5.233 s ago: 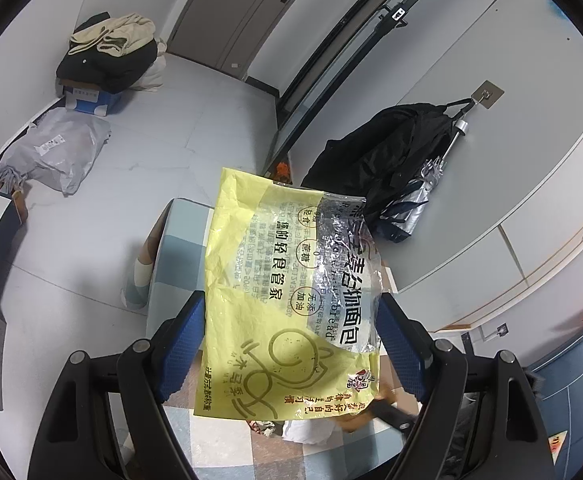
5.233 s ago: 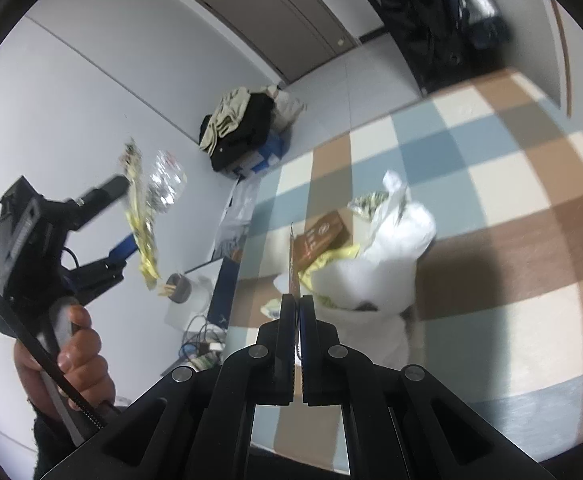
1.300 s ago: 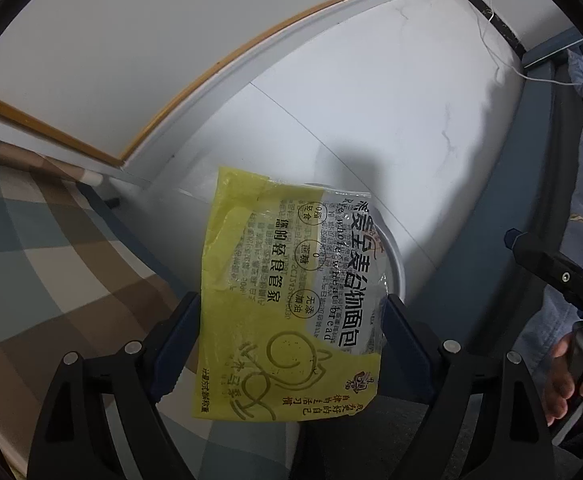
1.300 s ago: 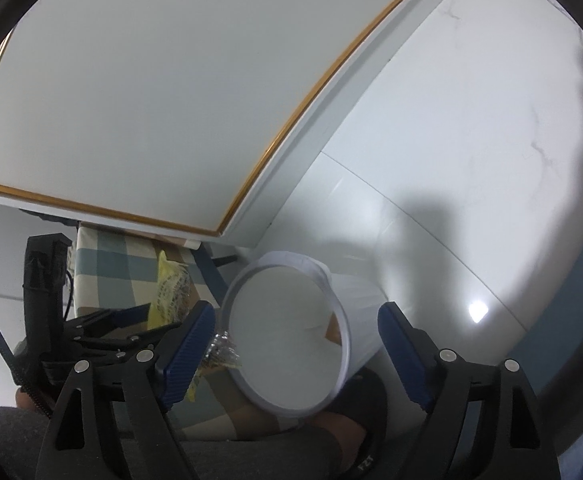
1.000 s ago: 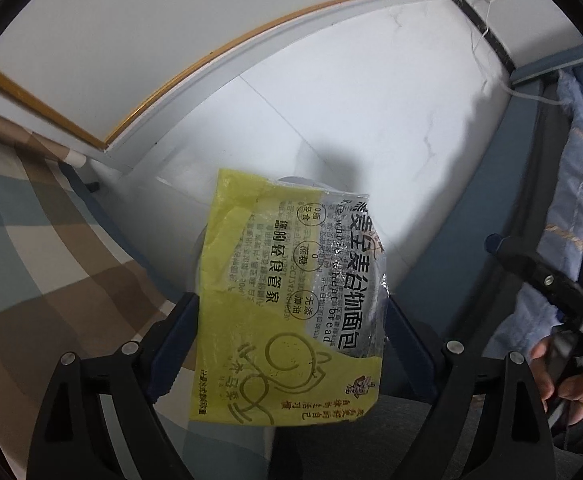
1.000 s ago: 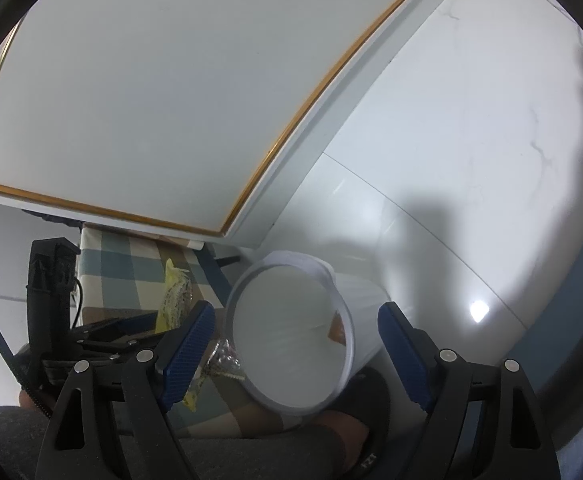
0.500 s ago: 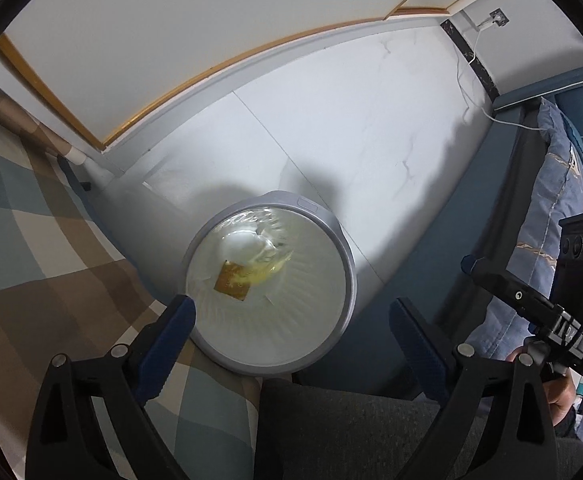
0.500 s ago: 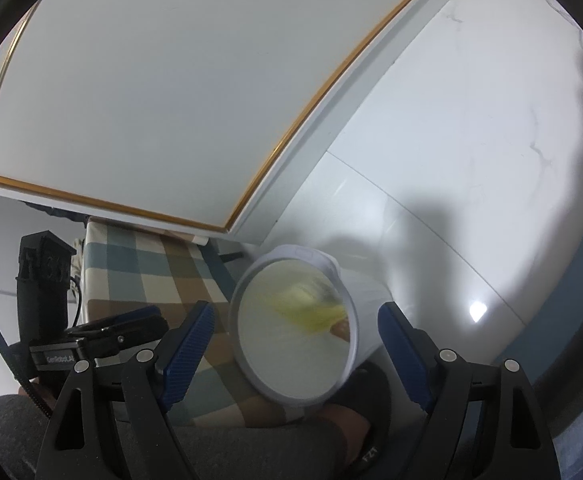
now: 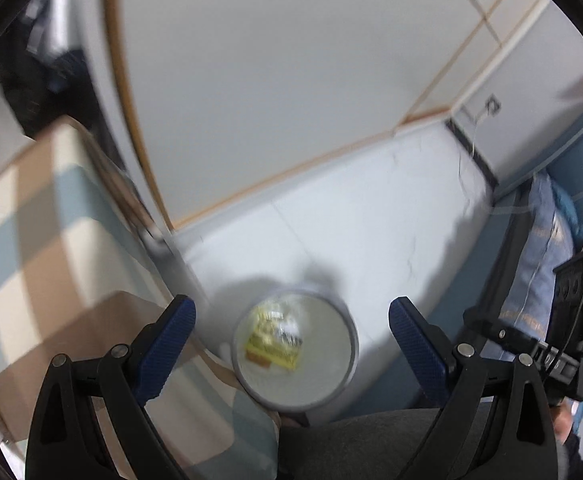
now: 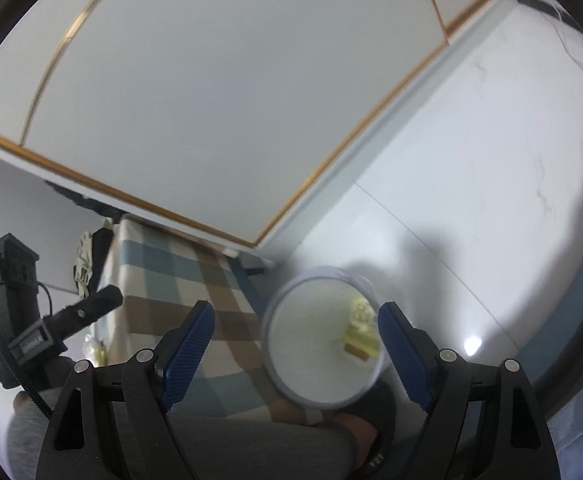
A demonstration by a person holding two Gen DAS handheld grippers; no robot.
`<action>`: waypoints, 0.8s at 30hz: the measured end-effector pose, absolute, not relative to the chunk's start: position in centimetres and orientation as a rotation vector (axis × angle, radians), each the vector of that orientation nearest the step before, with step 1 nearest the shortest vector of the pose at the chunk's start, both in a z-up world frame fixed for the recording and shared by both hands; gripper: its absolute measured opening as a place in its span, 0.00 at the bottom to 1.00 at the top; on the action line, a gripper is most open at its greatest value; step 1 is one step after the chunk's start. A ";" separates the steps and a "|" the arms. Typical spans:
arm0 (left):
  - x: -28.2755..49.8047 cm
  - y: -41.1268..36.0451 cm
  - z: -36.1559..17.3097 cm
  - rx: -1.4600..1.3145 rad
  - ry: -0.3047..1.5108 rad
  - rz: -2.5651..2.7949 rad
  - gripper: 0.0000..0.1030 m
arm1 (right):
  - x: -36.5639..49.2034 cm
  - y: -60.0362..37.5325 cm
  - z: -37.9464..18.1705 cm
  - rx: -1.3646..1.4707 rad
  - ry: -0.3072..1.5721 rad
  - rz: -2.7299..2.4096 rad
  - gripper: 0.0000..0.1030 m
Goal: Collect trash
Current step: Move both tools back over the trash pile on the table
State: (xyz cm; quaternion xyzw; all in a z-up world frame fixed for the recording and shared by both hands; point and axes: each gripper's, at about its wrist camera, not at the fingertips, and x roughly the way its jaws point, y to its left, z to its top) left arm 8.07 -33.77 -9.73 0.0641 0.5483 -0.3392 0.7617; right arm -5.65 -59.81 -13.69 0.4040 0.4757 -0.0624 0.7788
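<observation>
Both my grippers hang over the floor, pointing steeply down. My left gripper (image 9: 291, 320) has its blue pads spread wide with nothing between them; what shows in the gap sits far below. My right gripper (image 10: 293, 330) is spread wide too, also with nothing in its grasp.

The yellow wrapper (image 9: 272, 339) lies at the bottom of the white trash bin (image 9: 347, 376), released, clear of both grippers. From the left wrist it looks crumpled and roughly flat, yellow with an orange-brown patch at its lower left edge and a shiny clear part toward the upper right. Its long axis runs from lower left to upper right in that view; motion blur hides the print, so I cannot tell which end is the top. From the right wrist the wrapper (image 10: 361, 330) sits against the right side of the bin's floor, long axis near vertical in the picture, brown patch lowest.

The bin (image 10: 269, 344) stands upright on the pale tiled floor (image 9: 371, 220), mouth open toward me, just beside the checked bed cover (image 10: 195, 280). A grey trouser leg (image 9: 371, 440) shows directly below the bin. The wall panels (image 10: 231, 80) have gold trim.
</observation>
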 end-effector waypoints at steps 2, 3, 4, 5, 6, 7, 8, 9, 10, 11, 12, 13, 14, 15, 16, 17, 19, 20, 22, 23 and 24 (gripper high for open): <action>8.0 -32.1 -8.0 0.103 1.133 -0.721 0.93 | -5.3 -59.0 -11.7 0.848 0.995 -0.120 0.84; 8.0 -31.4 -7.4 0.092 1.108 -0.709 0.93 | -5.2 -58.7 -10.8 0.836 0.979 -0.113 0.84; 8.0 -30.5 -6.4 0.075 1.077 -0.695 0.93 | -5.0 -58.2 -9.5 0.818 0.957 -0.103 0.85; 8.0 -29.8 -5.8 0.060 1.055 -0.689 0.93 | -4.9 -57.8 -8.6 0.804 0.942 -0.096 0.86; 7.9 -28.9 -5.1 0.040 1.029 -0.681 0.93 | -4.8 -57.3 -7.6 0.790 0.926 -0.087 0.86; 7.8 -28.1 -4.6 0.025 1.008 -0.673 0.93 | -4.7 -56.8 -6.6 0.774 0.910 -0.077 0.87; 7.8 -27.2 -3.9 0.012 0.984 -0.664 0.93 | -4.5 -55.9 -5.3 0.754 0.889 -0.060 0.87; 7.8 -26.2 -3.3 0.003 0.959 -0.650 0.93 | -4.4 -55.3 -4.3 0.739 0.874 -0.046 0.88; 7.6 -25.1 -2.6 -0.006 0.932 -0.635 0.93 | -4.2 -54.5 -3.3 0.723 0.857 -0.031 0.88; 7.5 -24.5 -2.0 -0.014 0.911 -0.629 0.93 | -4.0 -53.7 -2.3 0.704 0.841 -0.015 0.89; 7.3 -24.1 -1.4 -0.020 0.892 -0.621 0.93 | -3.8 -52.9 -1.3 0.684 0.825 -0.001 0.89; 7.3 -23.4 -0.8 -0.024 0.871 -0.610 0.93 | -3.7 -52.3 -0.6 0.668 0.813 0.009 0.90; 7.2 -22.4 -0.2 -0.029 0.847 -0.599 0.93 | -3.5 -51.0 0.6 0.643 0.792 0.027 0.90; 7.2 -21.6 0.4 -0.033 0.825 -0.588 0.93 | -3.3 -50.2 1.4 0.630 0.776 0.044 0.91; 7.1 -20.4 1.0 -0.037 0.799 -0.571 0.93 | -3.0 -49.6 1.9 0.621 0.764 0.059 0.92; 7.1 -19.6 1.5 -0.040 0.783 -0.559 0.93 | -2.7 -48.3 2.8 0.604 0.746 0.082 0.93; 7.1 -18.0 2.3 -0.053 0.754 -0.537 0.93 | -2.4 -46.3 3.9 0.573 0.725 0.113 0.94; 6.9 -17.0 2.8 -0.065 0.736 -0.523 0.93 | -2.1 -45.2 4.4 0.554 0.715 0.128 0.94; 6.8 -15.6 3.2 -0.073 0.711 -0.493 0.93 | -1.8 -43.3 5.0 0.521 0.701 0.144 0.95; 6.7 -14.4 3.6 -0.078 0.702 -0.478 0.93 | -1.5 -42.1 5.3 0.500 0.693 0.157 0.95; 6.6 -13.6 3.7 -0.083 0.697 -0.470 0.93 | -1.3 -41.1 5.4 0.484 0.688 0.166 0.96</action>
